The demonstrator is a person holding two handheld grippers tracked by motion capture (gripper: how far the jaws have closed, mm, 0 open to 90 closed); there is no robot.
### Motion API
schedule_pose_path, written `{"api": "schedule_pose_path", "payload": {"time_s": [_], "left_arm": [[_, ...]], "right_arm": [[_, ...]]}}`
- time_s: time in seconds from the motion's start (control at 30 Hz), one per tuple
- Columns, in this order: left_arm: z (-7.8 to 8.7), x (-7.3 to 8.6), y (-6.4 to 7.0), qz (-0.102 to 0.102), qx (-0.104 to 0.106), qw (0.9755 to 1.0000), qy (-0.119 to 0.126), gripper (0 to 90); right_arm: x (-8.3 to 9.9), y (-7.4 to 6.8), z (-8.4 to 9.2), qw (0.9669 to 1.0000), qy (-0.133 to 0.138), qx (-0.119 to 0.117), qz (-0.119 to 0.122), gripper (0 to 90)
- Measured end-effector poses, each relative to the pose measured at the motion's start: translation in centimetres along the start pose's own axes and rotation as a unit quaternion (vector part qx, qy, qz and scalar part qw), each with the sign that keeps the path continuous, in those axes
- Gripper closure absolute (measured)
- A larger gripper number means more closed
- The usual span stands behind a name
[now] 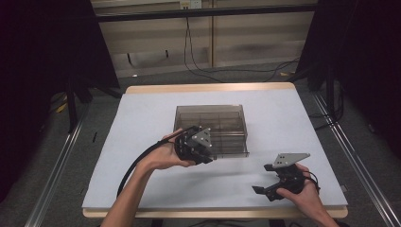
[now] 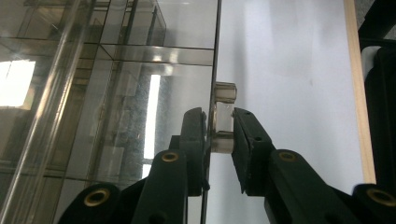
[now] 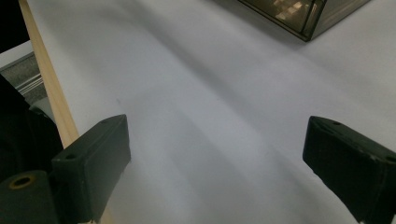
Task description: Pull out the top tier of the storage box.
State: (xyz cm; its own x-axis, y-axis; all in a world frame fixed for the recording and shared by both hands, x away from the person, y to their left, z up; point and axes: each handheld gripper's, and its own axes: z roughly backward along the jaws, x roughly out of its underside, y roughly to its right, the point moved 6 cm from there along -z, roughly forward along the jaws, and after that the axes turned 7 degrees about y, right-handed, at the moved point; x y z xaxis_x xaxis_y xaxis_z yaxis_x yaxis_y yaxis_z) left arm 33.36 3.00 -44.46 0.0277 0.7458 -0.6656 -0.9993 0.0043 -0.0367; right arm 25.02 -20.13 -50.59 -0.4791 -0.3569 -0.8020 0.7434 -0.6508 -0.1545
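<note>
Resting on a white mat that covers a wooden-edged table: one smoked transparent plastic organiser box, rectangular, with inner dividers visible through its walls, set near the middle of the mat. Left side: the person's left hand holds the left gripper against the near front face of the box, grey three-cornered plate on top, black cable trailing back along the forearm. In the left gripper view the left gripper has its two black jaws narrowed onto a small clear handle tab that projects from the box's front panel; the tab sits between the pads, both pads looking to be in contact with it, one jaw lying against the panel edge. Right side: the right hand holds the right gripper low over the mat near the table's front right corner, well apart from the box. In the right gripper view the right gripper has its jaws spread wide with only bare mat between them; a corner of the organiser box shows at the top, and the table's wooden edge runs down the left.
</note>
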Motion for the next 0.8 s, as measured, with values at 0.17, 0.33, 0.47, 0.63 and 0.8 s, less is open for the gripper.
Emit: {"api": "schedule_pose_path", "payload": {"time_s": [0.17, 0.33, 0.47, 0.63, 0.8], "left_arm": [[0.1, 0.0, 0.3, -0.007, 0.004, 0.9999, -0.010, 76.0], [0.1, -0.1, 0.5, -0.010, 0.002, 0.9998, -0.018, 76.1], [0.0, -0.1, 0.7, -0.009, 0.008, 0.9998, -0.018, 76.1], [0.0, -0.1, 1.0, -0.011, 0.005, 0.9996, -0.024, 76.0], [-0.1, -0.2, 1.2, -0.016, -0.002, 0.9995, -0.026, 76.1]], "right_arm": [[0.0, 0.0, 0.0, 1.0000, -0.001, -0.001, -0.001, 7.7], [0.0, 0.0, 0.0, 1.0000, 0.001, 0.000, 0.001, 7.7], [0.0, 0.0, 0.0, 1.0000, 0.001, 0.000, 0.000, 7.7], [0.0, 0.0, 0.0, 1.0000, 0.001, 0.001, 0.000, 7.8], [0.0, 0.0, 0.0, 1.0000, 0.001, 0.001, 0.000, 7.7]]}}
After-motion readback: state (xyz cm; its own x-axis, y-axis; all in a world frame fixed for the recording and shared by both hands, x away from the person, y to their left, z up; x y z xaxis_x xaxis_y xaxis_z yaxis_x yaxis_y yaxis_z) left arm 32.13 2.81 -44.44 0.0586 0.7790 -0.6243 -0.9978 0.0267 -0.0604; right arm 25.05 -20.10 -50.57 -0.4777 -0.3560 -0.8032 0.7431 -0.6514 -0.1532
